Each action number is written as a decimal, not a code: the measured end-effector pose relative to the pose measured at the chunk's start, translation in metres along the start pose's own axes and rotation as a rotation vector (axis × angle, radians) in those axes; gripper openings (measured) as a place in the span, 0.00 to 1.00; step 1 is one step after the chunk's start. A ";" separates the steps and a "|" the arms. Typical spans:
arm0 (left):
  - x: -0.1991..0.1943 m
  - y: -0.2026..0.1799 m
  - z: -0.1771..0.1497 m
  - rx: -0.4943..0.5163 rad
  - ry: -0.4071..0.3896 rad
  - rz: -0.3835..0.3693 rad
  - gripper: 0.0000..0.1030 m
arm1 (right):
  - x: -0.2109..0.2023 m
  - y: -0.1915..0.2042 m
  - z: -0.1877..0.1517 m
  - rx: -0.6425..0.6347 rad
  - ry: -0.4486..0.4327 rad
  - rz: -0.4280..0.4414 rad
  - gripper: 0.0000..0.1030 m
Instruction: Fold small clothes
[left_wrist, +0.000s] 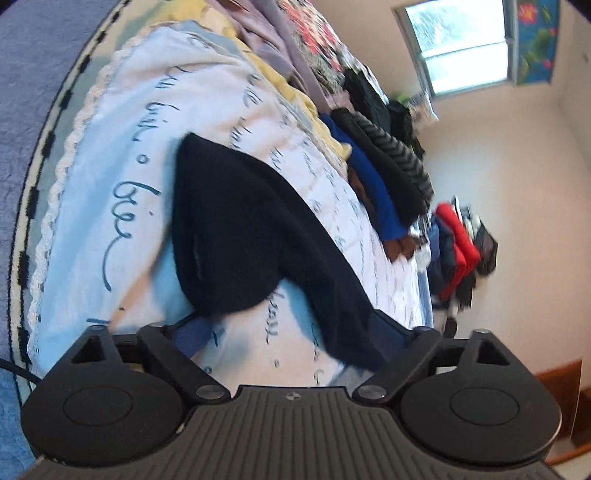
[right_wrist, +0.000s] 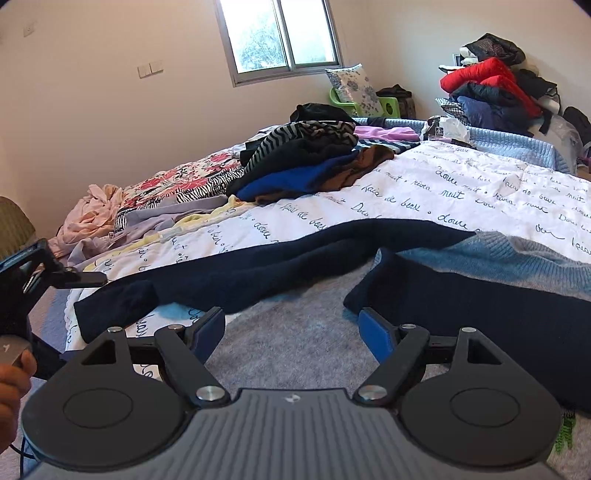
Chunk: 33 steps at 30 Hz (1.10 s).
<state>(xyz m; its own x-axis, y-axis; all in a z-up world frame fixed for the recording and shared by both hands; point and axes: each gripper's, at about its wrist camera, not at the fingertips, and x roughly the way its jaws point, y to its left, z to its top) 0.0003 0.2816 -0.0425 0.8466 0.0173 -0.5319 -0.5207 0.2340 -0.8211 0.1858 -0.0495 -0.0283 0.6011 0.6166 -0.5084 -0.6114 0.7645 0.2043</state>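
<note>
1. where the white bedspread (right_wrist: 424, 192) with dark cursive script serves as landmark, the person's bare hand (right_wrist: 11, 387) shows at its far left edge in the right wrist view, beside the left gripper's (left_wrist: 291, 332) black body, which the left wrist view cannot show from outside.
2. on the bedspread's near part lies the navy sweater (right_wrist: 295, 258), soft and fuzzy knit; one long sleeve runs flat across the cloth, and a pale blue ribbed panel shows at its right.
3. left wrist view: the sleeve end is a rounded, felt-like lobe, draping over the right blue-padded finger (left_wrist: 388, 325); the jaws stand wide apart, and i cannot tell whether anything is pinched.
4. right gripper (right_wrist: 295, 332): blue pads spread wide over grey fleecy fabric, the right pad just beside the navy hem, gripping nothing.
5. behind the bedspread's middle, only the right wrist view shows the clothes pile (right_wrist: 306, 162) clearly: zigzag-striped knit over royal blue and brown.
6. beyond the bedspread's far right corner sits a heap of puffy jackets (right_wrist: 491, 88), red on top.
</note>
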 end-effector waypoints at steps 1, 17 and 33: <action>0.000 0.002 0.002 -0.014 -0.017 0.005 0.78 | -0.001 0.000 -0.001 -0.001 0.000 -0.002 0.77; 0.006 -0.012 0.027 0.130 -0.178 0.095 0.07 | -0.036 -0.008 -0.013 0.027 -0.025 -0.016 0.78; 0.041 -0.179 0.087 0.676 -0.508 0.252 0.07 | -0.087 -0.082 -0.050 0.208 -0.023 -0.197 0.78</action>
<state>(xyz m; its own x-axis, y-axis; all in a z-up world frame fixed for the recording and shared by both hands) 0.1378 0.3244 0.1010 0.7459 0.5382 -0.3925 -0.6579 0.6872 -0.3080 0.1584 -0.1754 -0.0424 0.7106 0.4547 -0.5369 -0.3645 0.8907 0.2718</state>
